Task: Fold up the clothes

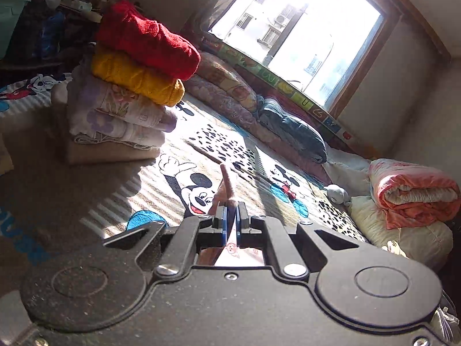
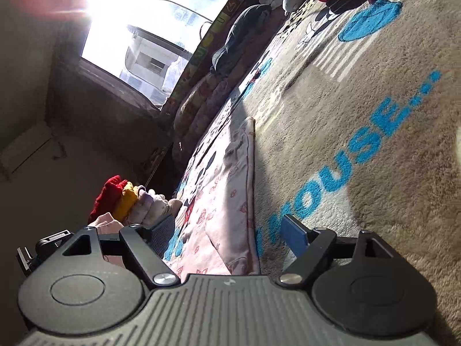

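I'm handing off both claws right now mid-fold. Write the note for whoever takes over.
Left claw: shut on an edge of the pink garment.
Right claw: open, straddling the garment, holding nothing.
The garment lies in a long strip on the Mickey blanket, only partly folded.
Done: folded stack on the blanket, red sweater on top, yellow one under it.
Left: finish folding the pink piece, then probably add it to the stack.

My left gripper [image 1: 230,216] is matt black plastic with dust and shiny metal screws. The garment [image 2: 227,201] is thin soft cloth; the blanket [image 2: 360,115] is fuzzy; the red sweater [image 1: 144,37] is coarse knit.
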Motion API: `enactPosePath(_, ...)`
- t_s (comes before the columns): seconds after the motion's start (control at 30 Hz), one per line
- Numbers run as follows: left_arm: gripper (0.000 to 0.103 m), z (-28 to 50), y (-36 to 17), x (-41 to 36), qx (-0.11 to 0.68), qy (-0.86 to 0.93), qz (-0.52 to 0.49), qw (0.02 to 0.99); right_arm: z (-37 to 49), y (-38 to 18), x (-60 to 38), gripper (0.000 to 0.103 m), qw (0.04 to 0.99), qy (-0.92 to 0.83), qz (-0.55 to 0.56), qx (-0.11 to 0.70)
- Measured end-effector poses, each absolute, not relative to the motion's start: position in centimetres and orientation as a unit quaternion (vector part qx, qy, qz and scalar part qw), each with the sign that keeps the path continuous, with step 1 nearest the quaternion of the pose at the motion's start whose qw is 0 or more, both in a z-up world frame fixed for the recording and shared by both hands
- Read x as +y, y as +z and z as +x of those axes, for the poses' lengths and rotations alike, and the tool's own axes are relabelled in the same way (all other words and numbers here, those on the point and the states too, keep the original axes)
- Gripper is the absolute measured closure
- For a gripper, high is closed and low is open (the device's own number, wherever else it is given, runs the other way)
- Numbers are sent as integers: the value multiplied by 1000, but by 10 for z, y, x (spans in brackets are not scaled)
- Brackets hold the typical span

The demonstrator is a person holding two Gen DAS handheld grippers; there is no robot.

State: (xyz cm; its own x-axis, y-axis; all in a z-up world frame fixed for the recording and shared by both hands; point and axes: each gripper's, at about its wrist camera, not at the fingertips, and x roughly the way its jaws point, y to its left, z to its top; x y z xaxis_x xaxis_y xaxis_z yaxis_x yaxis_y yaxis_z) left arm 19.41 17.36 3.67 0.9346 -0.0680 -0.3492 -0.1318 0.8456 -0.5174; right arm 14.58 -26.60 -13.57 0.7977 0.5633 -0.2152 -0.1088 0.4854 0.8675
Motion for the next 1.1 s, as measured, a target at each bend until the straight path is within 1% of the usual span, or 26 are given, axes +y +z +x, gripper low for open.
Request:
enactPosePath(0.13, 100, 207, 45, 126, 186, -17, -252, 950, 143, -134, -276, 23, 821, 208, 477, 237)
enactPosePath(0.37, 100, 228, 29, 55, 219, -50, -196, 954, 137, -134, -297, 23, 817, 208, 486, 228)
enactPosePath(0.53, 100, 236, 0, -1, 249, -73, -127, 957, 133, -137, -310, 23, 815, 205, 490, 230)
enactPosePath(0.63, 100, 240, -21, -32, 266, -85, -85, 956, 133, -140, -312, 25, 814, 206, 490, 233)
enactPosePath(0.77, 100, 245, -49, -63, 287, -97, -42, 952, 135, -141, -309, 27, 815, 207, 485, 240)
enactPosePath(0.87, 100, 247, -67, -74, 304, -119, -31, 945, 136, -140, -304, 27, 818, 208, 477, 246)
enactPosePath(0.93, 89, 246, -76, -78, 315, -145, -31, 937, 137, -140, -299, 27, 820, 212, 470, 251)
enactPosePath(0.97, 75, 241, -75, -75, 310, -151, -32, 938, 138, -140, -296, 28, 820, 213, 467, 253)
enactPosePath(1.0, 66, 237, -74, -73, 304, -157, -34, 939, 140, -140, -292, 28, 821, 214, 464, 257)
enactPosePath(1.1, 66, 222, -69, -60, 287, -168, -42, 942, 143, -140, -282, 31, 825, 216, 450, 264)
